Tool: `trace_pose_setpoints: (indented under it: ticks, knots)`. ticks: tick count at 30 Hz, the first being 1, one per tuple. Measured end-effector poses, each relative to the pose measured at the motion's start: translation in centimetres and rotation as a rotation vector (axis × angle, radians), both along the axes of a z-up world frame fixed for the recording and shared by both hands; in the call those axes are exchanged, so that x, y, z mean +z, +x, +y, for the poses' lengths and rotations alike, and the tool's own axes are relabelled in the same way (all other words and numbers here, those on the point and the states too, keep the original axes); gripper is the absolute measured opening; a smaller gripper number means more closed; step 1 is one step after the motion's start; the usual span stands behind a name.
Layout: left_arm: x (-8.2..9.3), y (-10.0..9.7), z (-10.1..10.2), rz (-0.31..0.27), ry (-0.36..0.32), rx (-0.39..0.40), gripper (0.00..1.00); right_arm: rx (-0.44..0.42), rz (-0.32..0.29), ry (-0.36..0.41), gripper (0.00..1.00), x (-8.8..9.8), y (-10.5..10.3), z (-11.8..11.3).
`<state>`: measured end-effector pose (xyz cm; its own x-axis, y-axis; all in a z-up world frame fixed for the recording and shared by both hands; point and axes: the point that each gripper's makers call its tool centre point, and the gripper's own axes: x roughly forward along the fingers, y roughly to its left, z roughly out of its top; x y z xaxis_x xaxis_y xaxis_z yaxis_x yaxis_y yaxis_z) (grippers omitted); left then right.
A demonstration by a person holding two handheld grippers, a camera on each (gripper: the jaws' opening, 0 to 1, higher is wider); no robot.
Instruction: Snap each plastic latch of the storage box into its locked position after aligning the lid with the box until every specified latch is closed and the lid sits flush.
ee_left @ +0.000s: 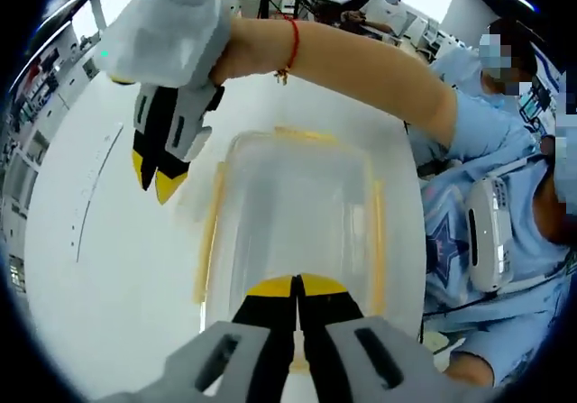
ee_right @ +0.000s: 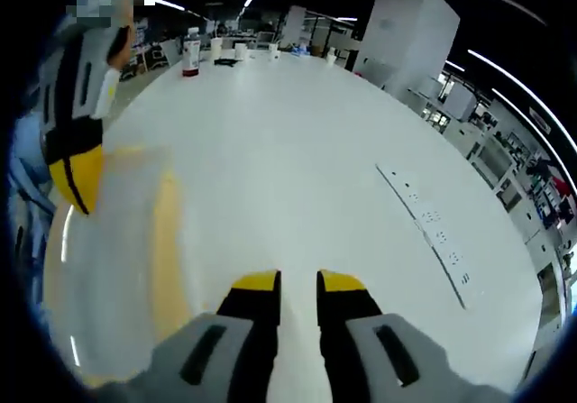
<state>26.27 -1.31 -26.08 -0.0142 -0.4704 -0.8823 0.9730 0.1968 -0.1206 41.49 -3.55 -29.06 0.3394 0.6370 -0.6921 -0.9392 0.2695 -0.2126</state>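
The clear storage box [ee_left: 297, 200] lies on the white table [ee_left: 108, 295], its lid on and its yellow latches [ee_left: 209, 241] running along the sides. My left gripper [ee_left: 296, 286] is shut, tips together over the box's near edge, with nothing seen between them. My right gripper [ee_left: 158, 179] hangs over the table just left of the box, held by a bare arm. In the right gripper view its jaws [ee_right: 298, 284] stand a little apart over bare table. The blurred box [ee_right: 108, 268] with a yellow latch [ee_right: 167, 241] sits to their left, under the left gripper [ee_right: 77, 173].
A person in blue clothes [ee_left: 487, 205] stands close at the box's right side. A long flat strip [ee_right: 433, 232] lies on the table to the right. A bottle [ee_right: 191, 53] and cups stand at the table's far end.
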Motion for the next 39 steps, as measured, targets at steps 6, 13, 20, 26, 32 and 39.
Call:
trace_pose_setpoints:
  ticks: [6,13,20,26,32,39]
  knots:
    - [0.1,0.3,-0.1,-0.004,-0.090,-0.033,0.01,-0.058,-0.102,0.023,0.19,1.1,0.9,-0.7]
    - [0.5,1.6,1.1,-0.032,-0.194,0.055,0.12,-0.156,-0.213,0.187,0.20,4.8,0.7,-1.9]
    - [2.8,5.0,4.0,-0.181,-0.334,0.238,0.18,-0.171,-0.244,0.256,0.20,6.5,-1.5,-2.3]
    - [5.5,7.2,7.6,-0.367,-0.460,0.387,0.25,-0.180,-0.266,0.338,0.23,8.4,-3.8,-2.5]
    - [7.9,7.1,11.8,-0.534,-0.552,0.509,0.29,-0.212,-0.297,0.410,0.25,9.7,-5.4,-4.4]
    - [10.3,5.2,16.2,-0.700,-0.641,0.607,0.32,-0.271,-0.356,0.460,0.26,10.7,-7.6,-7.4]
